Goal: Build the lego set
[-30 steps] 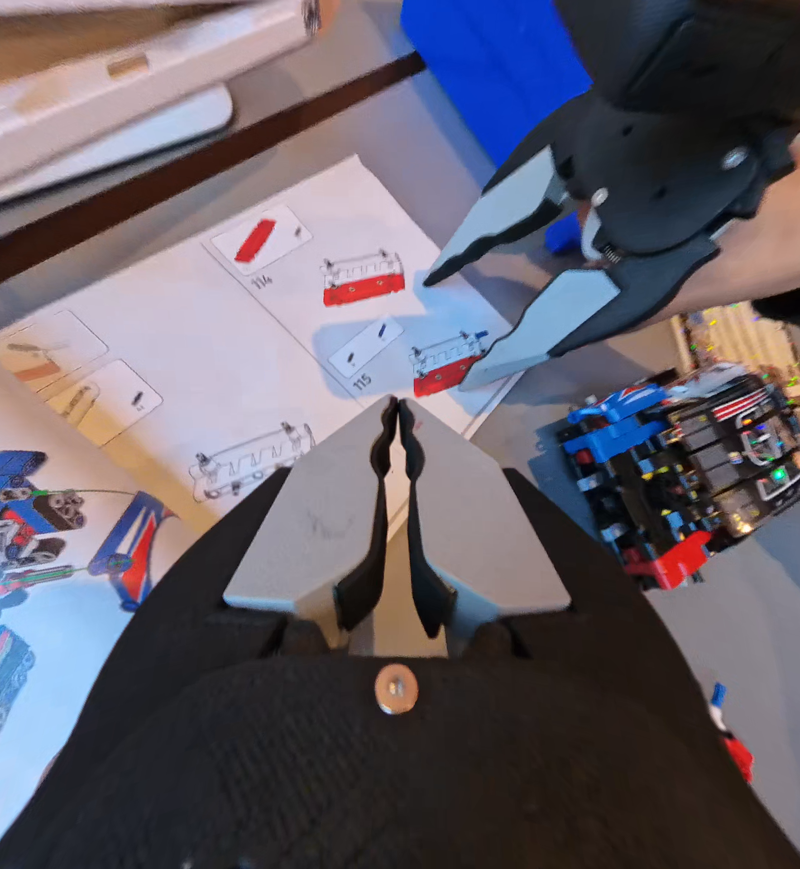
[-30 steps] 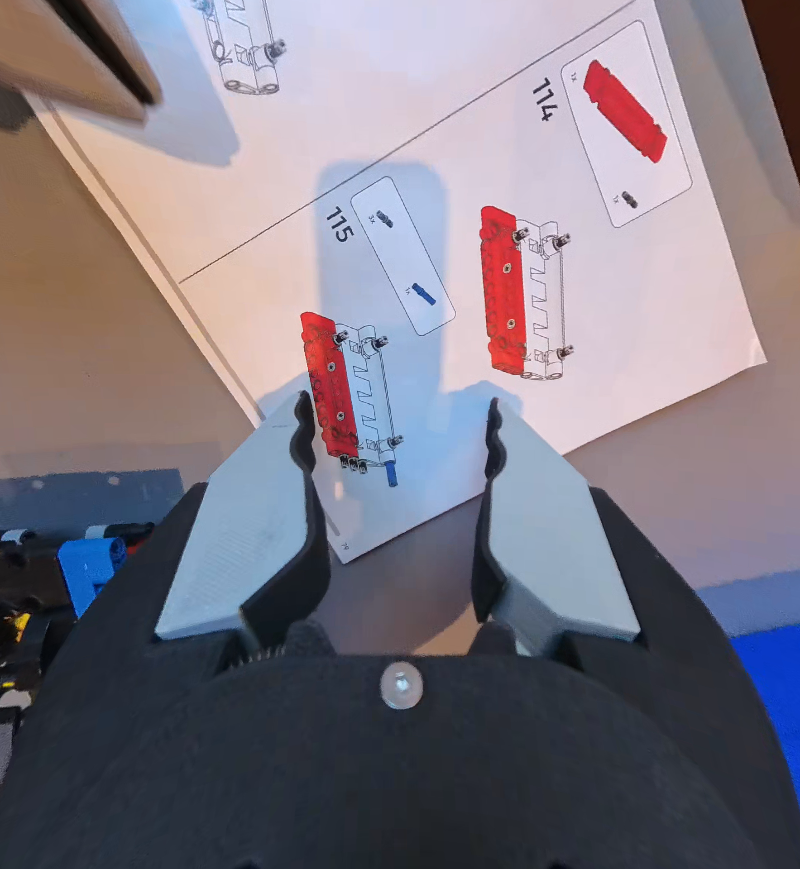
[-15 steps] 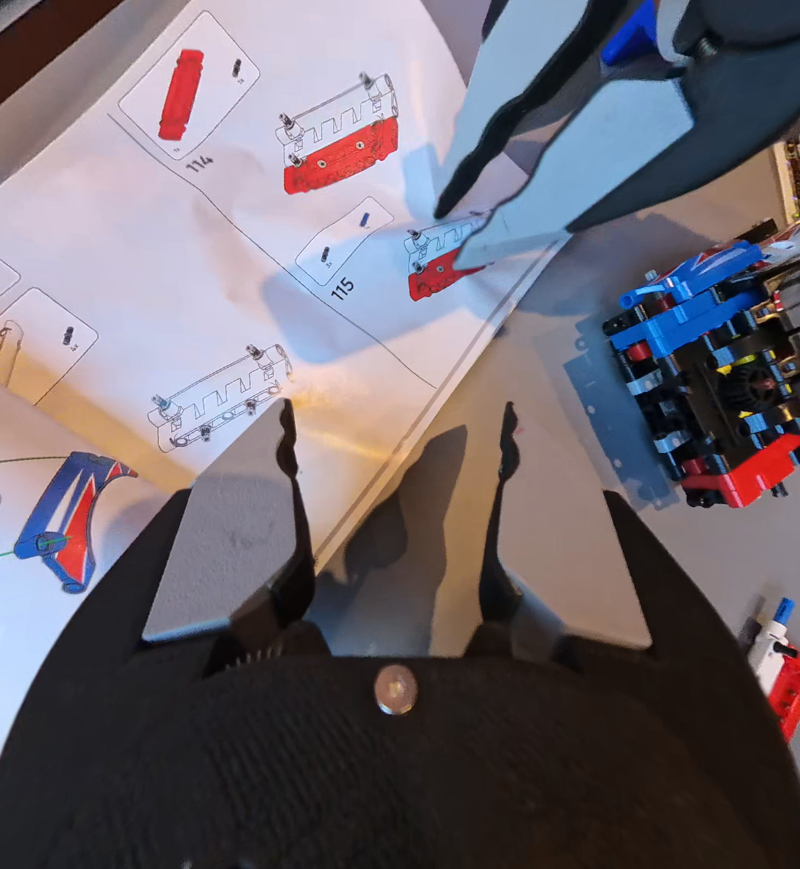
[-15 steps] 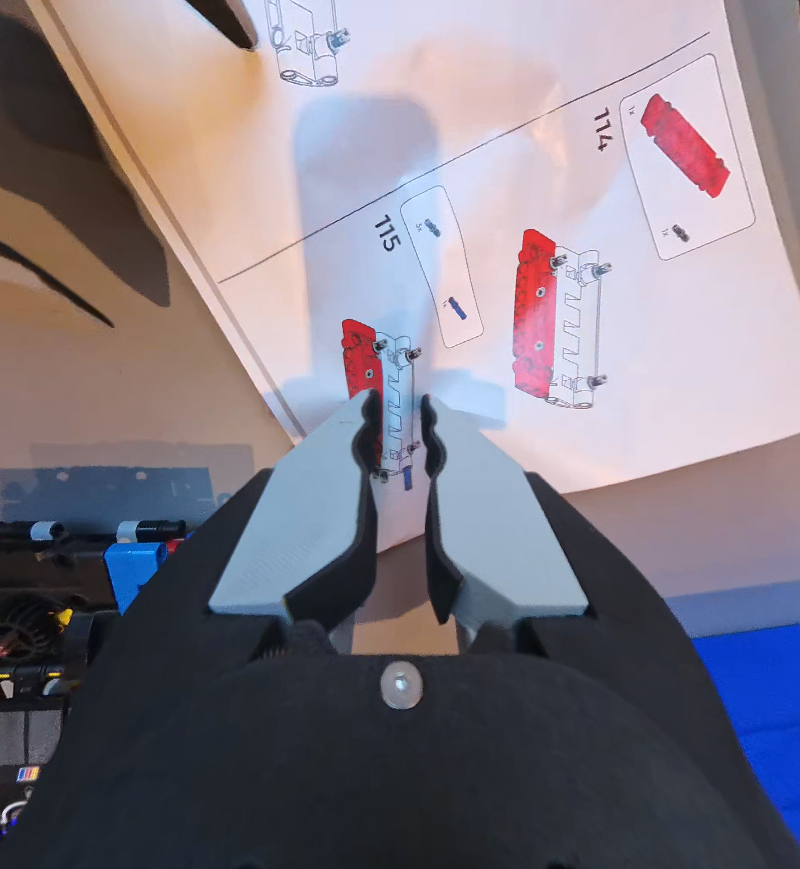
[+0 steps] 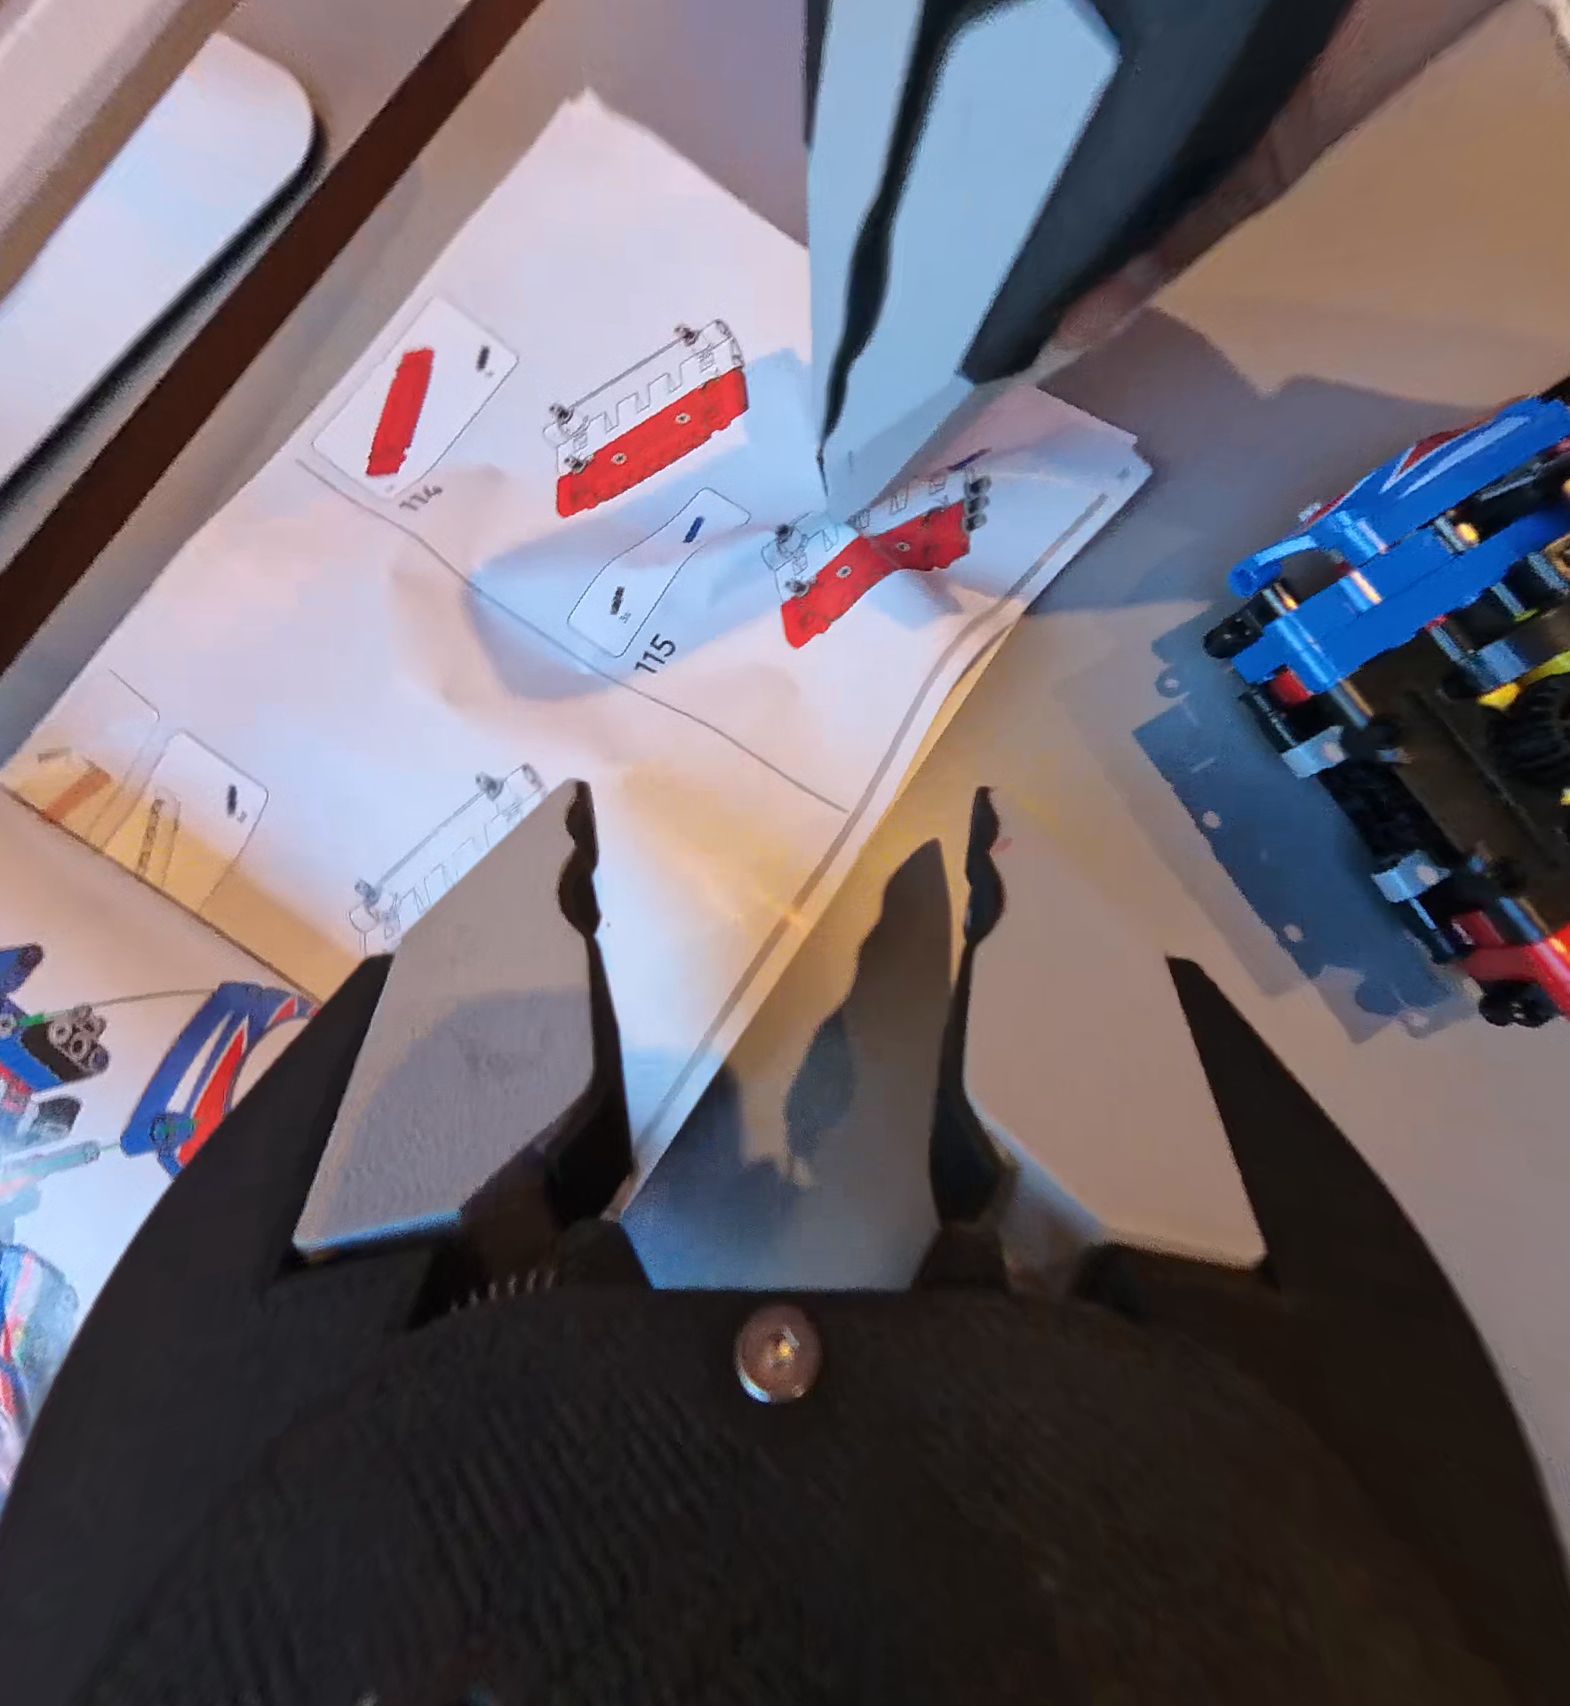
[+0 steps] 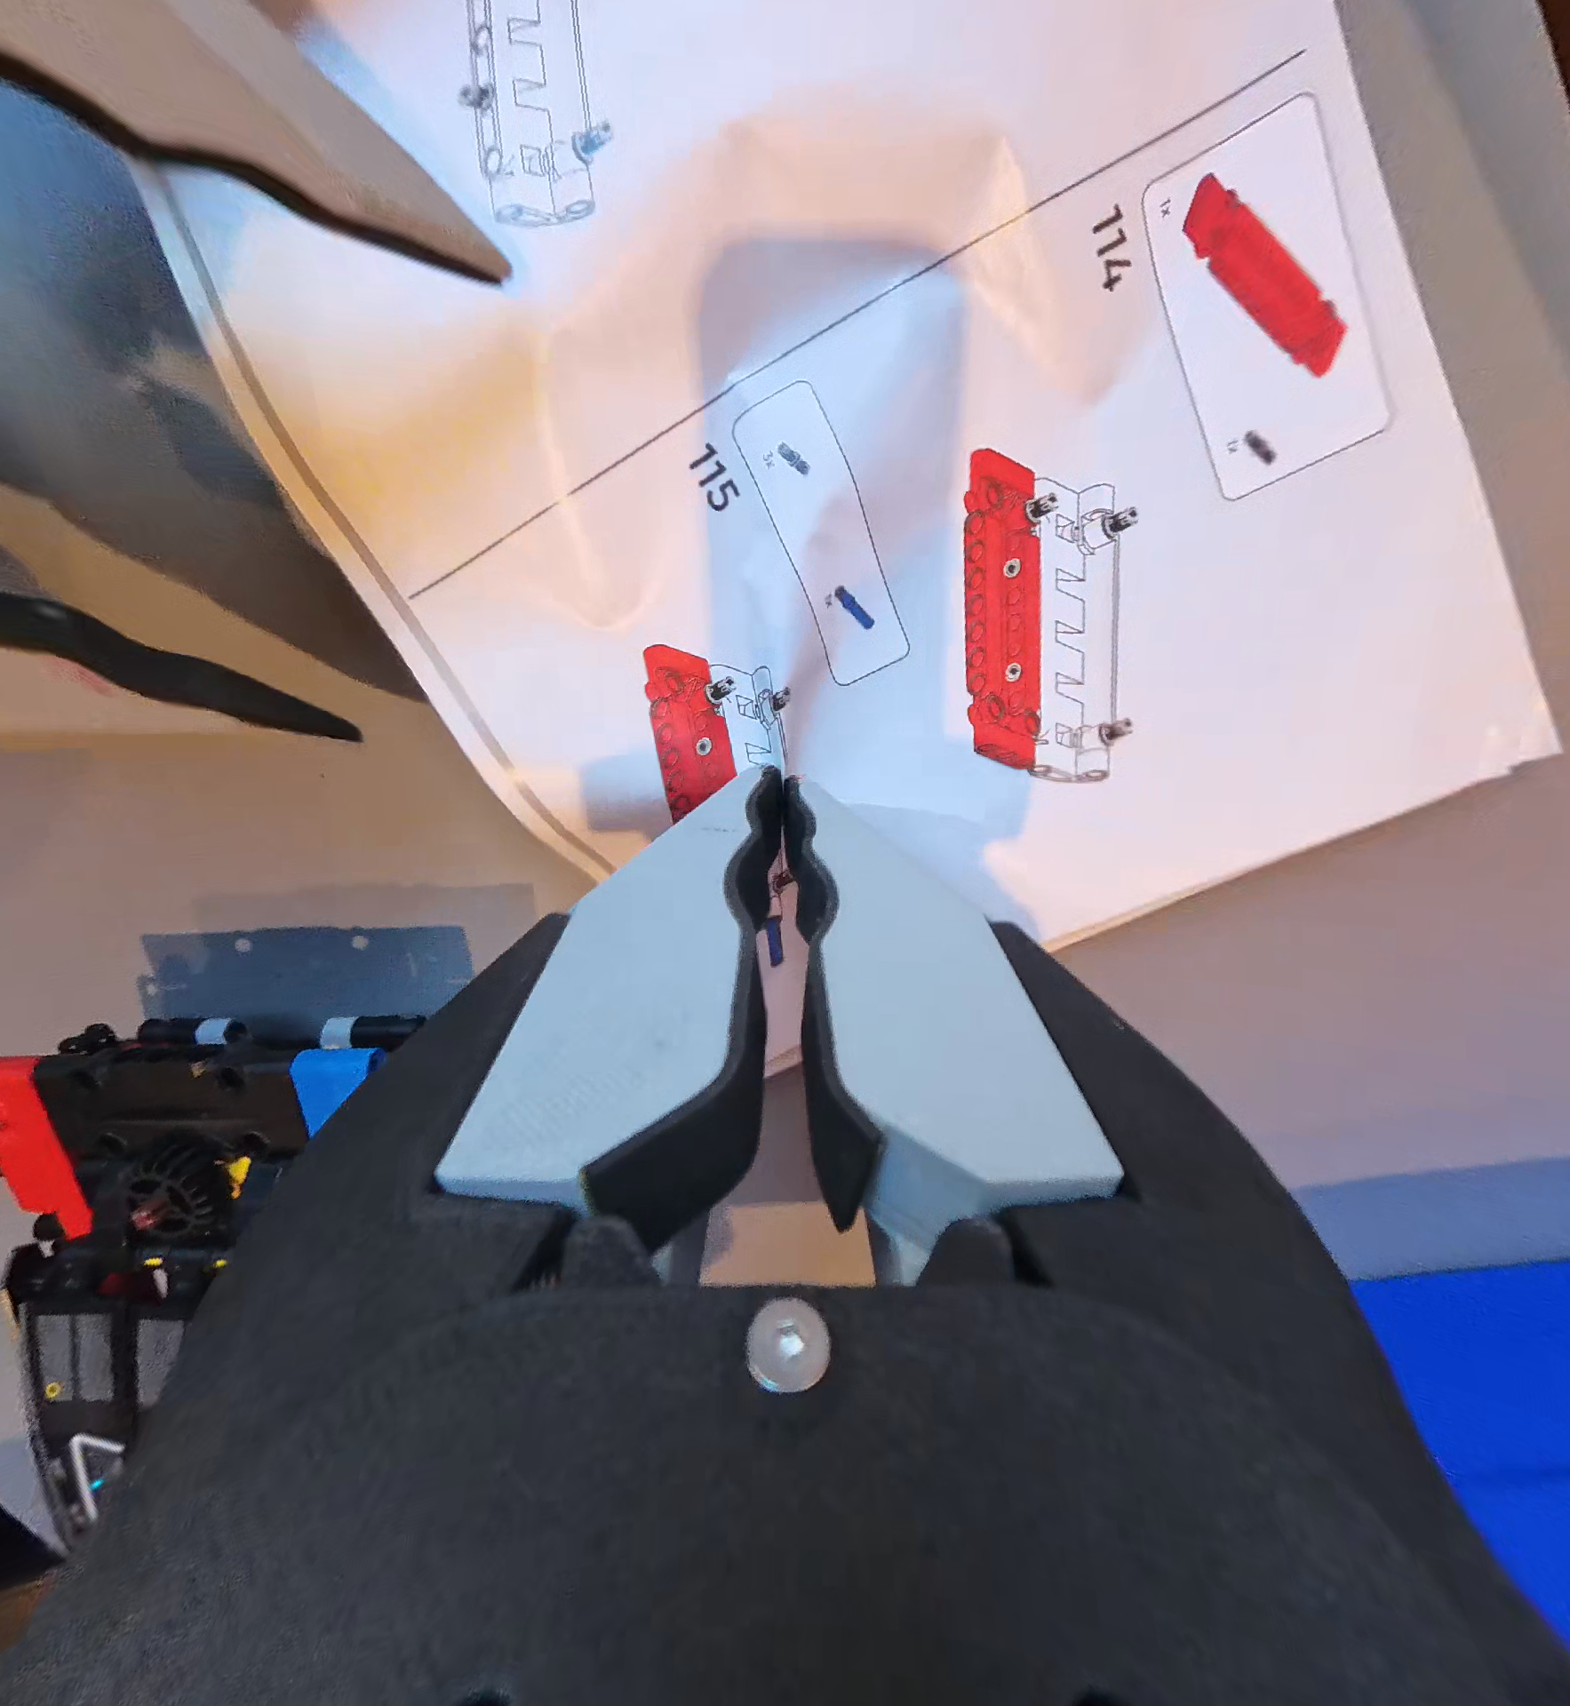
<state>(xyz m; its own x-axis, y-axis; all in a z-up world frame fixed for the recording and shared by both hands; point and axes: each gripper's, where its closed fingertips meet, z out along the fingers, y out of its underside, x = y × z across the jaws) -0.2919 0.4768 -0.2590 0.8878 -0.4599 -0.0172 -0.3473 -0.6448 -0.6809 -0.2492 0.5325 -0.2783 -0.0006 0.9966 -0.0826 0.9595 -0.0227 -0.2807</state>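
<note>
The right tool (image 6: 779,785) pinches the corner of the instruction page (image 6: 855,277), puckering the paper. The left tool (image 5: 776,831) hovers with fingers apart over the page edge. The partly built lego model (image 5: 1455,720) sits on the worktop (image 5: 1316,277) beside the booklet.

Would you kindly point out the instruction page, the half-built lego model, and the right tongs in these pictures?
instruction page (image 6: 1224,720): right wrist view, bare white area near its lower corner.
half-built lego model (image 5: 1399,609): left wrist view, blue beam on its near side.
right tongs (image 6: 782,785): right wrist view, where the closed tips pinch the page.
</note>
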